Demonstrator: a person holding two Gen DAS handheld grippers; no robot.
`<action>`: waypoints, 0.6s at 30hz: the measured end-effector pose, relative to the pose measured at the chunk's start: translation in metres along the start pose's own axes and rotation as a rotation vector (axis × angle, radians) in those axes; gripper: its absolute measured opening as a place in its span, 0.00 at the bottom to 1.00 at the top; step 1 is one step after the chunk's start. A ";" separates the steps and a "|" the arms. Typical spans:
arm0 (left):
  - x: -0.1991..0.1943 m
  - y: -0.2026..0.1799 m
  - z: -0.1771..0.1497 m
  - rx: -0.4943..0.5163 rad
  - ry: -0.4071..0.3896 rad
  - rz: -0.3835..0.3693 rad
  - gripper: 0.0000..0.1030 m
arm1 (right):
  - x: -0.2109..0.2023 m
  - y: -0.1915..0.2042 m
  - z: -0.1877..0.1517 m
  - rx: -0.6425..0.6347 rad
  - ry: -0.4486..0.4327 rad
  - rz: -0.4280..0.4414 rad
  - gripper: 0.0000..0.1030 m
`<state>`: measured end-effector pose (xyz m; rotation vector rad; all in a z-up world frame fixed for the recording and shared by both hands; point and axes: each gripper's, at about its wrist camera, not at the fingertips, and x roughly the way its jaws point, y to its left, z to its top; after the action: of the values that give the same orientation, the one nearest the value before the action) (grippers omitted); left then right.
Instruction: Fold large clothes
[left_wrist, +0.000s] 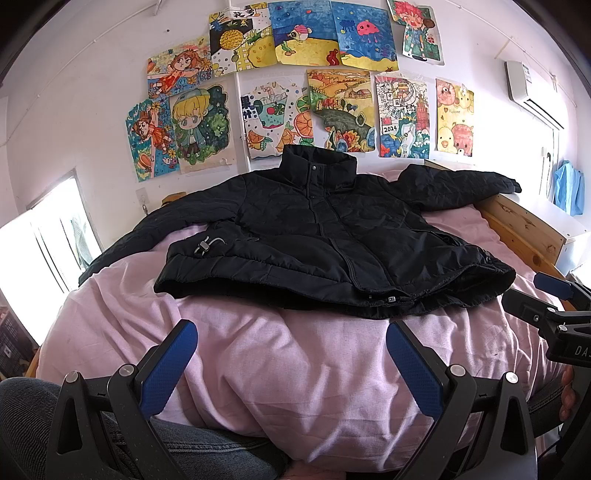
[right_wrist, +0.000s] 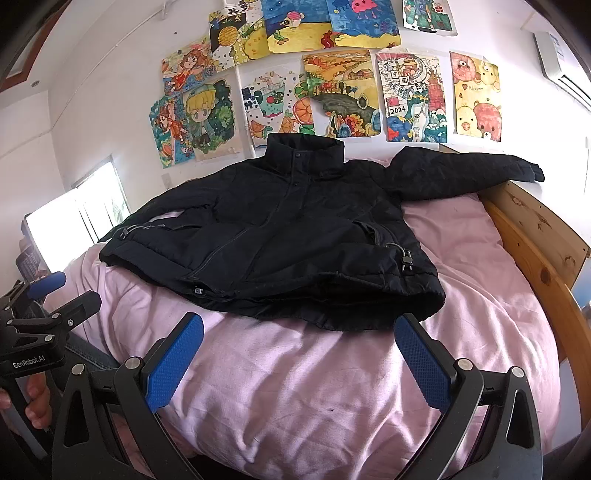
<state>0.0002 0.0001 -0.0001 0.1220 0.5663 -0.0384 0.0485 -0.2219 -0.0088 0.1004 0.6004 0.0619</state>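
Observation:
A large black padded jacket (left_wrist: 314, 236) lies front up and zipped on the pink bed, collar toward the wall, both sleeves spread out sideways. It also shows in the right wrist view (right_wrist: 280, 236). My left gripper (left_wrist: 291, 339) is open and empty, hovering over the sheet just short of the jacket's hem. My right gripper (right_wrist: 299, 332) is open and empty too, near the hem's right part. The right gripper shows at the right edge of the left wrist view (left_wrist: 546, 295); the left gripper shows at the left edge of the right wrist view (right_wrist: 51, 291).
The bed has a pink sheet (left_wrist: 280, 373) and a wooden frame (right_wrist: 546, 266) along its right side. Children's drawings (left_wrist: 295, 85) cover the wall behind. A window (left_wrist: 48, 232) is at the left. My jeans-clad leg (left_wrist: 207, 454) is at the bed's near edge.

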 end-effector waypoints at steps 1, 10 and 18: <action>0.000 0.000 0.000 0.000 0.000 0.000 1.00 | 0.000 -0.001 0.000 0.000 0.000 0.000 0.99; 0.000 0.000 0.000 0.000 0.000 0.000 1.00 | 0.000 -0.001 0.000 0.003 0.000 0.000 0.99; 0.000 0.000 0.000 0.000 0.001 0.000 1.00 | 0.000 -0.001 0.000 0.005 0.000 0.000 0.99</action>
<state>0.0002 0.0001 -0.0001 0.1215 0.5671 -0.0385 0.0488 -0.2228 -0.0091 0.1054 0.6006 0.0601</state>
